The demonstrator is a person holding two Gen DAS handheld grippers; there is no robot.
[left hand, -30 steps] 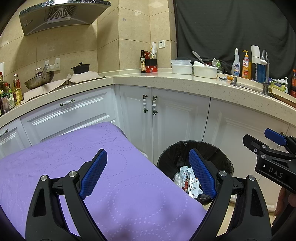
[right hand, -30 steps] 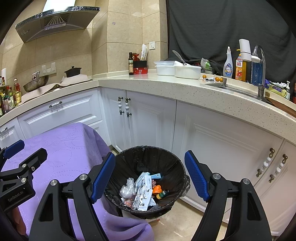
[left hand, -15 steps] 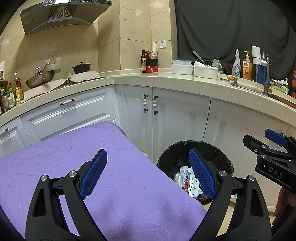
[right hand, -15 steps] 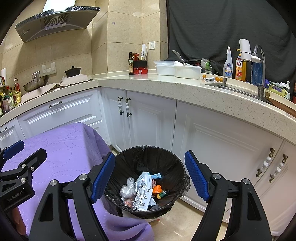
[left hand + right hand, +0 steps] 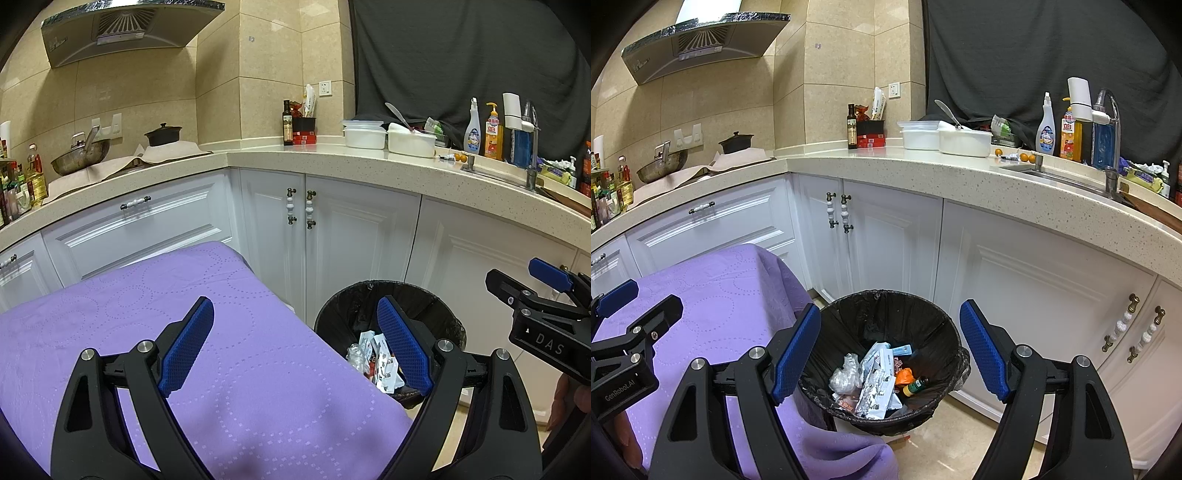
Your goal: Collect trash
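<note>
in the left wrist view the trash bin [image 5: 388,314] is partly hidden: the purple cloth [image 5: 221,350] covers its near left rim and a blue pad of the left gripper [image 5: 295,347] stands in front of the trash [image 5: 373,354], so only a few wrappers show. the right gripper [image 5: 546,306] is cut off by the right edge there. in the right wrist view the bin's underside is out of sight and the bottle labels [image 5: 1046,137] by the sink are too small to read. the lowest trash is buried.
</note>
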